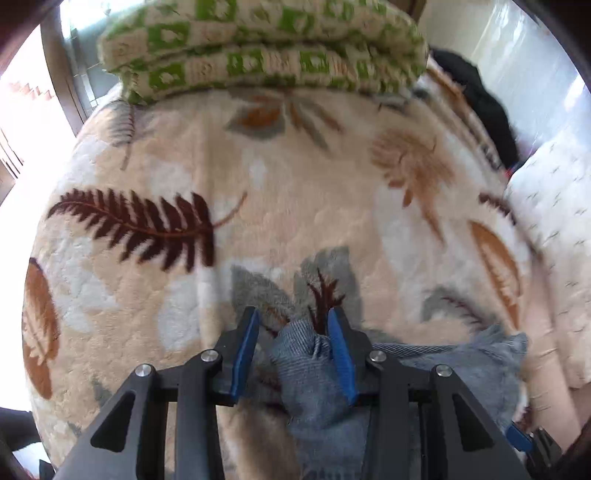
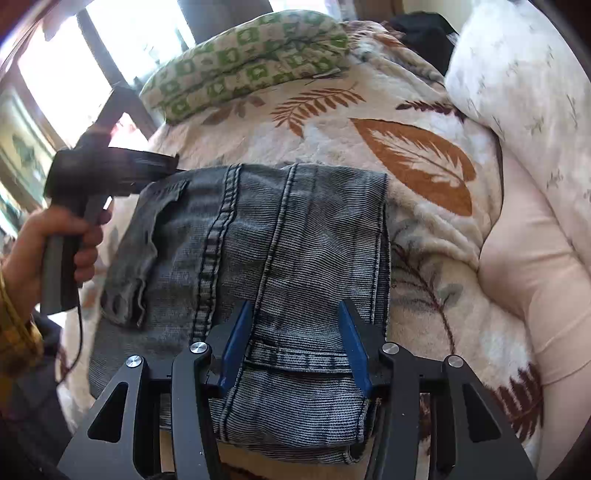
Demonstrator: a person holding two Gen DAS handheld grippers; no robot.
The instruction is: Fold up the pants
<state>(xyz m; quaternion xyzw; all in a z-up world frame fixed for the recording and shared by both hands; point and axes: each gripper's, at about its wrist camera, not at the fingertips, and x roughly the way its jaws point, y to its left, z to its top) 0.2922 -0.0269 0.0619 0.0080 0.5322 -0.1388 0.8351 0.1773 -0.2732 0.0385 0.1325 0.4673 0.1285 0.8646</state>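
Grey-blue jeans [image 2: 277, 229] lie folded into a compact stack on a leaf-patterned blanket [image 2: 424, 206]. My right gripper [image 2: 294, 303] hovers over the stack's near end, open, its blue pads [image 2: 352, 343] clear of the cloth. In the left wrist view a bunched corner of the jeans [image 1: 317, 369] sits between the jaws of my left gripper [image 1: 292, 312]. The cloth leans on the right pad [image 1: 341, 354], and a gap shows at the left pad. From the right wrist view, a hand [image 2: 74, 236] holds the left gripper [image 2: 110, 173] at the stack's far left corner.
A folded green-checked blanket [image 2: 251, 62] lies at the far end of the bed. A white pillow [image 2: 517, 74] and a black garment [image 2: 421, 33] sit at the right. Bright windows [image 2: 66, 74] stand to the left.
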